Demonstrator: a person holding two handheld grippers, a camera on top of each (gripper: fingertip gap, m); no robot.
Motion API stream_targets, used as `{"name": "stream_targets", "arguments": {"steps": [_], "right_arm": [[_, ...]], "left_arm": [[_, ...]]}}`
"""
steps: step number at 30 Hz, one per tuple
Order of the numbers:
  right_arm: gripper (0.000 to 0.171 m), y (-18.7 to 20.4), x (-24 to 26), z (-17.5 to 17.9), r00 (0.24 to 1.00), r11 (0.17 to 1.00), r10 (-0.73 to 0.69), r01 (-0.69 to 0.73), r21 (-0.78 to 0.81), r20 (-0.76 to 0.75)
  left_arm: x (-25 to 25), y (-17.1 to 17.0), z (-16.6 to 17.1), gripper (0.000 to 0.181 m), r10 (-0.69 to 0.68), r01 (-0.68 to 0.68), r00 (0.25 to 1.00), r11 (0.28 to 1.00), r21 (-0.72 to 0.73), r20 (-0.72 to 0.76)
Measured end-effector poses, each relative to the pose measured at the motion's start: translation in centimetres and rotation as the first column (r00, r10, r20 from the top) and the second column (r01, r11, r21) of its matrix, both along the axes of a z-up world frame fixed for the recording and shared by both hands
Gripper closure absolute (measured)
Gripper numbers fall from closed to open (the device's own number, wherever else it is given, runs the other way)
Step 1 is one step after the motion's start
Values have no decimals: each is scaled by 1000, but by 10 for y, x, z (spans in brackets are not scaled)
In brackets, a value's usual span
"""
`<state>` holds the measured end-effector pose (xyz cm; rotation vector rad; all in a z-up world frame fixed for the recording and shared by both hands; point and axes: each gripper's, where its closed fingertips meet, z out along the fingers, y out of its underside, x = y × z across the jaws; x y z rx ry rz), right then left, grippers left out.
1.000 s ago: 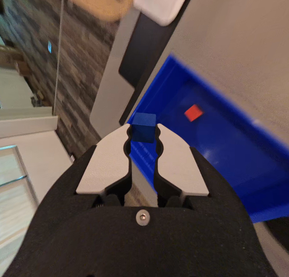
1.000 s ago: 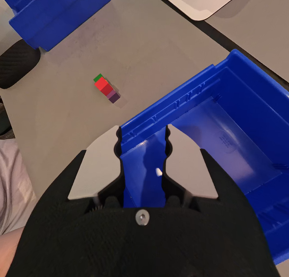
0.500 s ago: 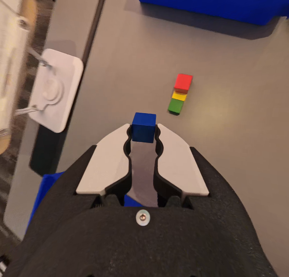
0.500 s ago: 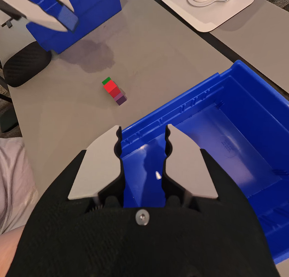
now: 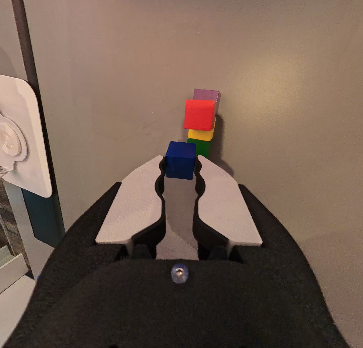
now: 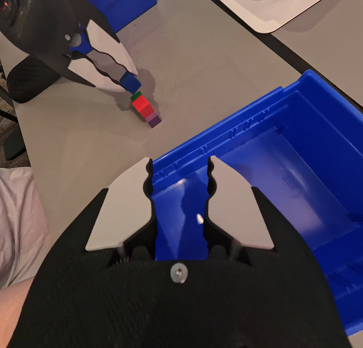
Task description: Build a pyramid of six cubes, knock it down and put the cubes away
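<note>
Left tongs (image 5: 180, 158) pinch a blue cube (image 5: 180, 160) at the tips, held just above the grey worktop (image 5: 275, 83), at the near end of a short row of cubes. In the left wrist view the row runs away from the tongs: green cube (image 5: 202, 147) nearest, then yellow cube (image 5: 202, 135), purple cube (image 5: 206, 95) farthest. A red cube (image 5: 198, 114) sits on top — it seems to bridge yellow and purple, though the angle hides its exact footing. Blue cube sits just beside the green one; whether they touch I cannot tell.

Right tongs (image 6: 179, 162) spread, nothing between them, hanging over the near corner of a large blue bin (image 6: 324, 142). No cubes on the part of the bin floor in view. The cube row lies on the worktop just left of and beyond this bin.

A second blue bin (image 6: 121, 3) stands at the far left, behind the left tongs. White tray (image 6: 275, 7) with a clear round piece at the far right — across a dark seam in the worktop.
</note>
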<state>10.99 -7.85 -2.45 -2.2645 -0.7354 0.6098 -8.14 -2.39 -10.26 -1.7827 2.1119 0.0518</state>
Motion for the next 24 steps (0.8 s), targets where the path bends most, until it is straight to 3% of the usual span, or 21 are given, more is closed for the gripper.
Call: {"name": "stream_targets", "arguments": {"steps": [24], "right_arm": [[116, -3, 1, -7, 1000, 999, 10, -10, -39, 7]], "left_arm": [[6, -10, -18, 154, -48, 41, 986, 998, -47, -159]]}}
